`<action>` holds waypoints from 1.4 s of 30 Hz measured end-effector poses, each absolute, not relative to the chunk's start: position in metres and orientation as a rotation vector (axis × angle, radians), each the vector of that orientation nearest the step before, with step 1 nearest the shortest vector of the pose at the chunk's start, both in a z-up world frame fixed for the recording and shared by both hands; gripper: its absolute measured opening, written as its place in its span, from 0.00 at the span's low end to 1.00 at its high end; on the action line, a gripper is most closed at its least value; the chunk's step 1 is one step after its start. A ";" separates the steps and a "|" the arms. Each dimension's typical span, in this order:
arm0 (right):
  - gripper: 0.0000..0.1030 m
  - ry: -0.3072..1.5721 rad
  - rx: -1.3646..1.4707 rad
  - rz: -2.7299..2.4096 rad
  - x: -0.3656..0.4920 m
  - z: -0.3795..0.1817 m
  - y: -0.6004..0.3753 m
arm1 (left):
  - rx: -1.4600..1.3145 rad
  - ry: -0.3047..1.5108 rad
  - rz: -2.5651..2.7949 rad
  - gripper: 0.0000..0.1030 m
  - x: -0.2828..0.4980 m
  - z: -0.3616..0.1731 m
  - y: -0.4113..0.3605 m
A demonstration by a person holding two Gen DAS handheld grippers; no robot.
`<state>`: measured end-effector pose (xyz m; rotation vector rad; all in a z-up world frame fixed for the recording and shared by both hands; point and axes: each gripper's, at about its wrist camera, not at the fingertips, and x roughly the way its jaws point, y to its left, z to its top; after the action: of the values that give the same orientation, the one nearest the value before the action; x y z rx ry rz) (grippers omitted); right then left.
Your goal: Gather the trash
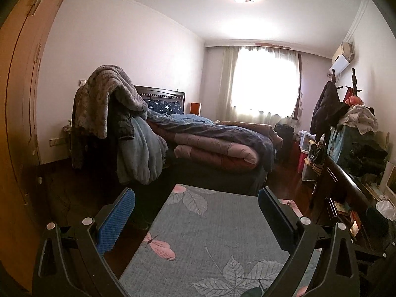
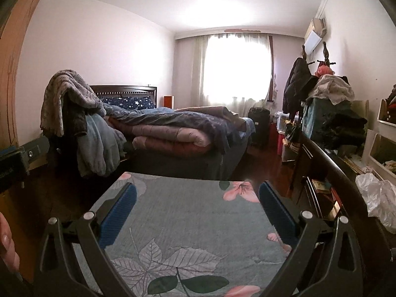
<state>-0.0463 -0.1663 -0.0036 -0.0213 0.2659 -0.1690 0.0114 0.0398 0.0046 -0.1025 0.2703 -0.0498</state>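
Observation:
Both grippers hover above a grey floor rug with leaf and flower prints (image 1: 210,232), facing a bed. My left gripper (image 1: 196,195) is open, its blue-padded fingers wide apart with nothing between them. My right gripper (image 2: 198,189) is open too and holds nothing. A crumpled white plastic bag (image 2: 377,194) lies on the dark desk at the right edge of the right wrist view, well to the right of the right gripper. The left wrist view shows a bit of white crumpled material (image 1: 384,206) on the same desk. No other trash is clearly visible.
A bed (image 1: 210,143) piled with folded quilts stands ahead, a chair draped with blankets (image 1: 116,113) at its near left corner. A wooden wardrobe (image 1: 17,99) fills the left. A cluttered dark desk (image 2: 329,168) and coat rack (image 2: 299,81) line the right wall. A fingertip (image 2: 6,242) shows bottom left.

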 end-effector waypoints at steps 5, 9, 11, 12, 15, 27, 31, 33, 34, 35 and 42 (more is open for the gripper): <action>0.97 0.267 -0.011 -0.174 -0.048 -0.003 -0.170 | -0.100 0.260 -0.049 0.96 0.006 0.008 0.037; 0.97 0.274 0.000 -0.172 -0.049 -0.004 -0.175 | -0.102 0.255 -0.042 0.96 0.005 0.010 0.035; 0.97 0.276 0.003 -0.174 -0.049 -0.005 -0.176 | -0.101 0.254 -0.039 0.96 0.003 0.010 0.033; 0.97 0.276 0.004 -0.176 -0.049 -0.004 -0.178 | -0.099 0.255 -0.038 0.96 0.003 0.010 0.033; 0.97 0.277 0.010 -0.180 -0.050 -0.005 -0.180 | -0.093 0.254 -0.039 0.96 0.003 0.010 0.031; 0.97 0.297 0.021 -0.187 -0.050 -0.013 -0.185 | -0.078 0.263 -0.047 0.96 0.004 0.009 0.023; 0.97 0.300 0.021 -0.187 -0.050 -0.013 -0.185 | -0.073 0.266 -0.049 0.96 0.003 0.009 0.022; 0.97 0.302 0.021 -0.186 -0.049 -0.013 -0.185 | -0.073 0.265 -0.049 0.96 0.003 0.010 0.021; 0.97 0.304 0.021 -0.186 -0.049 -0.014 -0.185 | -0.072 0.265 -0.048 0.96 0.003 0.010 0.021; 0.97 0.306 0.021 -0.187 -0.049 -0.015 -0.185 | -0.072 0.266 -0.048 0.96 0.003 0.010 0.021; 0.97 0.316 0.019 -0.187 -0.048 -0.019 -0.186 | -0.069 0.269 -0.053 0.96 0.003 0.009 0.019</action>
<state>-0.0476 -0.1865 -0.0186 0.0195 0.3160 -0.1871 0.0028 0.0195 0.0089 -0.0685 0.2690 -0.0533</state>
